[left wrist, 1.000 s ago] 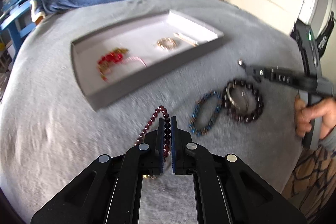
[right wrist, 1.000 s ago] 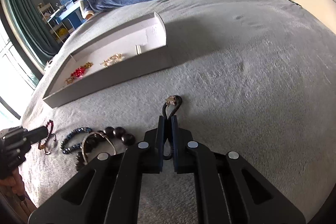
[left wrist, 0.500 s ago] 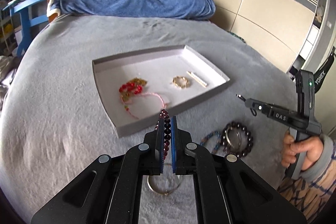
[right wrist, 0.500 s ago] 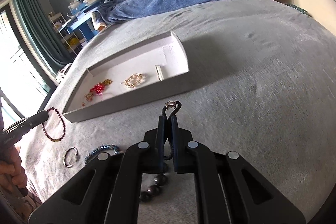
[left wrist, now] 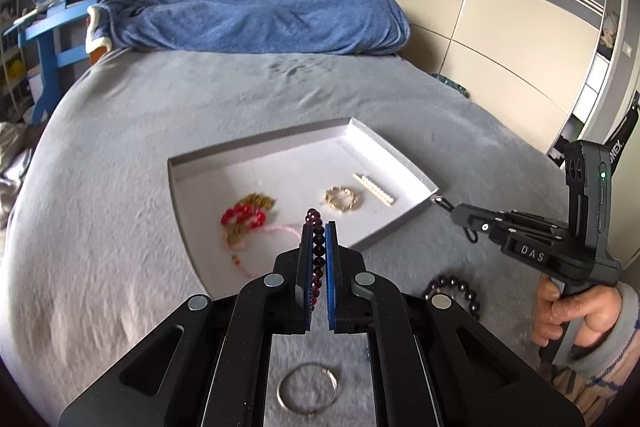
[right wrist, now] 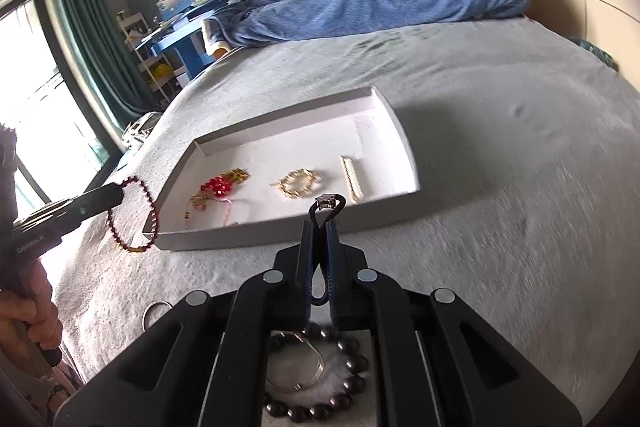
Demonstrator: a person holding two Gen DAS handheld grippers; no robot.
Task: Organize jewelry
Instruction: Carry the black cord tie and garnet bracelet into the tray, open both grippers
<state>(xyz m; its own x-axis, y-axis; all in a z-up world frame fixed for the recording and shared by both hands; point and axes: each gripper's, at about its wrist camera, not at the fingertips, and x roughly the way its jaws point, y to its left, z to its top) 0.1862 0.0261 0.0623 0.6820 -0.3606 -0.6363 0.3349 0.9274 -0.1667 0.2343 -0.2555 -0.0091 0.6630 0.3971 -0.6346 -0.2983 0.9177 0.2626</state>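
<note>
- The left claw [left wrist: 319, 227] is clamped on a dark red bead bracelet [left wrist: 316, 255], which runs lengthwise between its blue pads; in the right wrist view the bracelet [right wrist: 134, 215] hangs as an open loop from the claw tip, just beside the near left corner of the tray.
- The right claw [right wrist: 320, 223] is pinched together on a thin black cord loop [right wrist: 326, 205] with a small metal clasp at its top; in the left wrist view the tip of this claw [left wrist: 450, 207] sits just beside the tray's right corner.
- The tray [left wrist: 256, 147], a shallow white box lid, lies on the grey bed cover [left wrist: 120, 131].
- Inside the tray lie a red bead piece with gold parts and a pink cord [left wrist: 244, 217], a gold chain bracelet [left wrist: 341, 197] and a pale bar-shaped clip [left wrist: 374, 189], each apart from the others.
- On the cover near the person, outside the tray, lie a thin silver ring [left wrist: 307, 389] below the left claw and a big dark bead bracelet [right wrist: 320, 407] under the right claw, with a silver bangle [right wrist: 298, 367] lying inside it.
- A blue blanket [left wrist: 256, 15] is heaped at the far end of the bed.
</note>
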